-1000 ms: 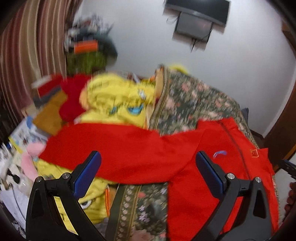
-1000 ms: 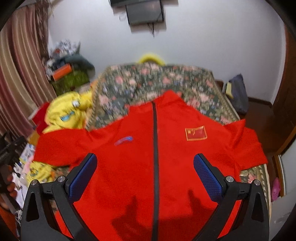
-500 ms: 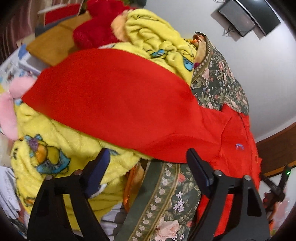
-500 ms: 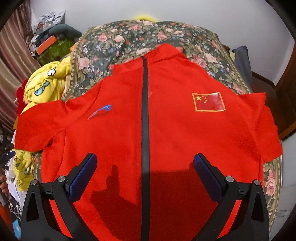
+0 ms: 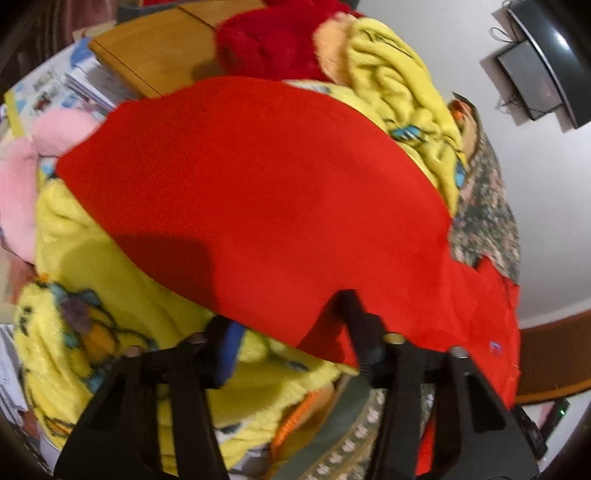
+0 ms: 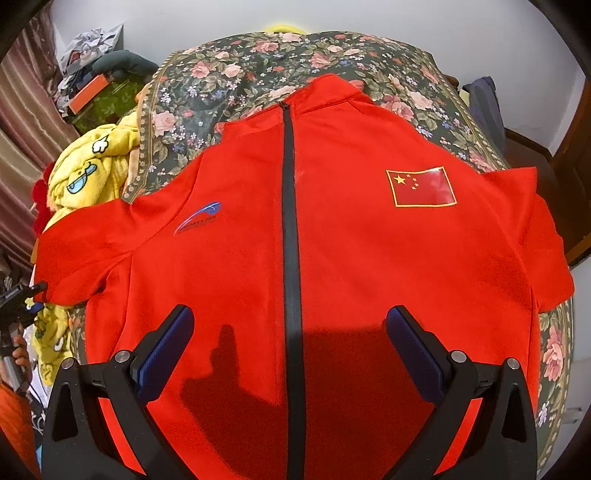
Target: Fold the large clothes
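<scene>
A red zip-up jacket [image 6: 369, 258] lies front-up and spread flat on a floral bedspread [image 6: 229, 81], with a black zipper [image 6: 291, 221] and a flag patch [image 6: 421, 186]. Its left sleeve [image 5: 258, 184] stretches off the bed onto a yellow plush blanket [image 5: 110, 288]. My left gripper [image 5: 286, 317] is at the sleeve's lower edge. Its jaws are closing with the red hem between them, and a gap still shows beside the blue pad [image 5: 229, 343]. My right gripper [image 6: 291, 332] hovers open over the jacket's lower front, astride the zipper, holding nothing.
Beside the bed on the left lie a pink plush toy [image 5: 22, 177], a red plush [image 5: 266, 33], a wooden board [image 5: 159, 48] and papers. A screen [image 5: 546, 55] hangs on the white wall. A person's hand [image 6: 18, 354] shows at the left edge.
My left gripper has dropped down and rolled onto the sleeve's lower edge, and its jaws have narrowed around it. The right gripper sank toward the jacket front, then held still.
</scene>
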A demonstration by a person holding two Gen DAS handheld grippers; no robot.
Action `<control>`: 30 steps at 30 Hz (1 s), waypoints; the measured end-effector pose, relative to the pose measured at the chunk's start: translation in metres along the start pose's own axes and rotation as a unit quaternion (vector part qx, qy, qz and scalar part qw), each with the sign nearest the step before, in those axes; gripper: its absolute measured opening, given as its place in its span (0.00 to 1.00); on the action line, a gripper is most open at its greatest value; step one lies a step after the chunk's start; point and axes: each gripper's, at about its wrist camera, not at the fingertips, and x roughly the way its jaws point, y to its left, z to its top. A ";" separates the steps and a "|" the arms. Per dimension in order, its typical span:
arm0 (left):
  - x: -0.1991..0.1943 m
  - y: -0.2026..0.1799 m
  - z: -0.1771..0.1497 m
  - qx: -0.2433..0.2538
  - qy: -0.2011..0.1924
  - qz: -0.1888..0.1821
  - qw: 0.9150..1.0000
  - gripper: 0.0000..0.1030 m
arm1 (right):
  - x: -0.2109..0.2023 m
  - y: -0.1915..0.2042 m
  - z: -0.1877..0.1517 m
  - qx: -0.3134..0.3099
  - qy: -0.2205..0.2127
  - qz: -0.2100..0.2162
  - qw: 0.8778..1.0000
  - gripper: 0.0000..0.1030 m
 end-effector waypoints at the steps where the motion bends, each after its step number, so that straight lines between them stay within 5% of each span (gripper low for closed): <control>1: -0.003 0.001 0.002 0.000 -0.008 0.007 1.000 0.38 | 0.000 0.000 0.000 0.001 0.001 0.000 1.000 1.00; 5: -0.023 -0.008 0.009 0.014 -0.062 0.070 0.996 0.30 | -0.001 -0.002 -0.003 0.005 0.000 0.003 1.000 1.00; 7: -0.036 -0.018 0.014 0.042 -0.101 0.114 0.988 0.17 | -0.003 -0.003 -0.003 0.005 -0.002 0.003 1.000 1.00; 13: -0.066 -0.066 0.025 0.120 -0.160 0.132 0.971 0.03 | -0.013 -0.007 -0.005 0.004 -0.014 0.006 1.000 1.00; 18: -0.098 -0.141 0.014 0.194 -0.215 0.102 0.952 0.02 | -0.023 -0.015 -0.004 0.009 -0.030 0.006 0.999 1.00; 22: -0.117 -0.215 -0.003 0.251 -0.239 0.040 0.937 0.02 | -0.035 -0.026 -0.001 0.014 -0.046 0.004 0.999 1.00; 30: -0.103 -0.350 -0.068 0.369 -0.207 -0.060 0.904 0.02 | -0.055 -0.054 -0.001 0.022 -0.073 -0.004 0.997 1.00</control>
